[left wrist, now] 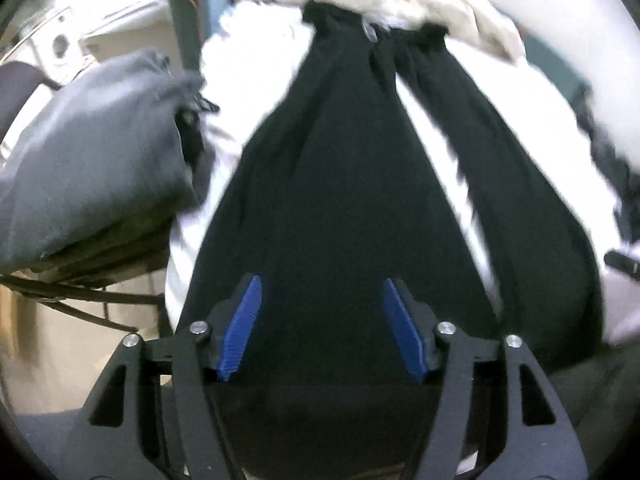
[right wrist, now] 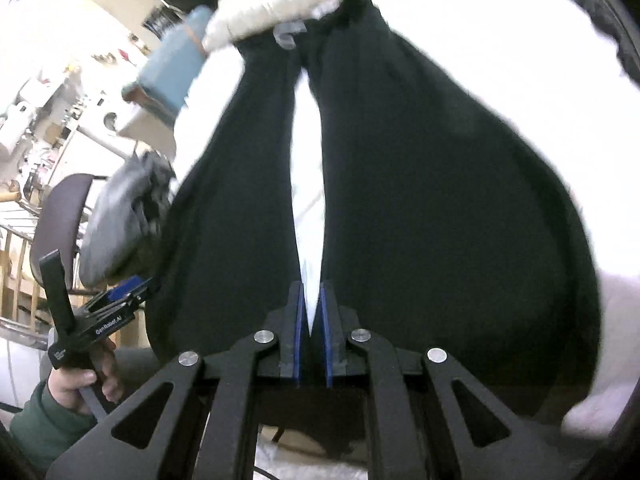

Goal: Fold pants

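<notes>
Lying flat: black fabric pants (left wrist: 340, 184), legs running from near to far across a white bed sheet (left wrist: 248, 80). Left gripper (left wrist: 322, 328), jaws wide over the left leg; right gripper (right wrist: 311, 320), jaws narrow at the gap between legs, grip uncertain. Risk: thin cloth slipping out, folding unevenly. Right view alone shows the person's left hand (right wrist: 76, 384); left view shows a grey folded garment (left wrist: 88, 152).
</notes>
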Available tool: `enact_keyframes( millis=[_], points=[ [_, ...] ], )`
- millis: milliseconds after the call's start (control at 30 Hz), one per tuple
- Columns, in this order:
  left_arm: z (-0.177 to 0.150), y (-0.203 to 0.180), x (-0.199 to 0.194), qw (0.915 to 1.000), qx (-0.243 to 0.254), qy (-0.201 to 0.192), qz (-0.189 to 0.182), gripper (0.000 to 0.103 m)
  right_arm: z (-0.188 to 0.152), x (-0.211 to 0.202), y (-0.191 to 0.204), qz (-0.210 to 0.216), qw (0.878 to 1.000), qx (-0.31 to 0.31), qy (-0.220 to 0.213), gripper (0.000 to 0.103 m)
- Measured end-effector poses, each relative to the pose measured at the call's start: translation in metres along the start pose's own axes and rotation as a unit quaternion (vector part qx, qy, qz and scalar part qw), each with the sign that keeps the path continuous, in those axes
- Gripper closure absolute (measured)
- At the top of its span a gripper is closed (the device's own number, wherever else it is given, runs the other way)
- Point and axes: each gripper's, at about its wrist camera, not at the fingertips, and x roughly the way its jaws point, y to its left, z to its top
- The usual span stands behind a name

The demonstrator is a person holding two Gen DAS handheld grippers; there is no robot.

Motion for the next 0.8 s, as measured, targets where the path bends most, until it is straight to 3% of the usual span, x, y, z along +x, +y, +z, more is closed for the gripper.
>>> enact_keyframes(
  millis=[67, 133, 167, 200, 267, 333, 433, 567, 800],
  points=[
    [0.014, -0.001, -0.01, 0.9992, -0.032, -0.021, -0.013, 0.041, 0.005, -0.012, 0.008, 0.002, 0.999, -0.018, -0.027, 0.091],
    [0.025, -0.007, -0.021, 0.9972, -0.058, -0.04, -0.024, 0.041, 0.017, -0.02, 0.013, 0.011, 0.998, -0.04, -0.046, 0.08],
    [0.029, -0.008, -0.025, 0.9962, -0.067, -0.05, -0.027, 0.04, 0.025, -0.022, 0.019, 0.013, 0.997, -0.051, -0.054, 0.069],
    [0.033, -0.012, -0.029, 0.995, -0.073, -0.062, -0.029, 0.037, 0.027, -0.024, 0.027, 0.011, 0.996, -0.06, -0.067, 0.051],
    [0.034, -0.022, -0.032, 0.9942, -0.069, -0.076, -0.031, 0.029, 0.033, -0.027, 0.036, 0.011, 0.994, -0.071, -0.086, 0.023],
    [0.036, -0.033, -0.031, 0.9946, -0.048, -0.086, -0.032, 0.026, 0.04, -0.027, 0.042, 0.013, 0.991, -0.081, -0.107, 0.021],
    [0.04, -0.038, -0.024, 0.9961, -0.018, -0.083, -0.02, 0.026, 0.05, -0.018, 0.039, 0.015, 0.991, -0.076, -0.105, 0.021],
    [0.04, -0.024, -0.031, 0.9963, -0.033, -0.077, -0.018, 0.026, 0.051, -0.023, 0.035, 0.021, 0.992, -0.06, -0.105, 0.02],
    [0.011, 0.0, -0.084, 0.9932, -0.035, -0.111, -0.008, 0.026, 0.038, -0.06, 0.048, 0.02, 0.988, -0.057, -0.142, 0.016]
  ],
)
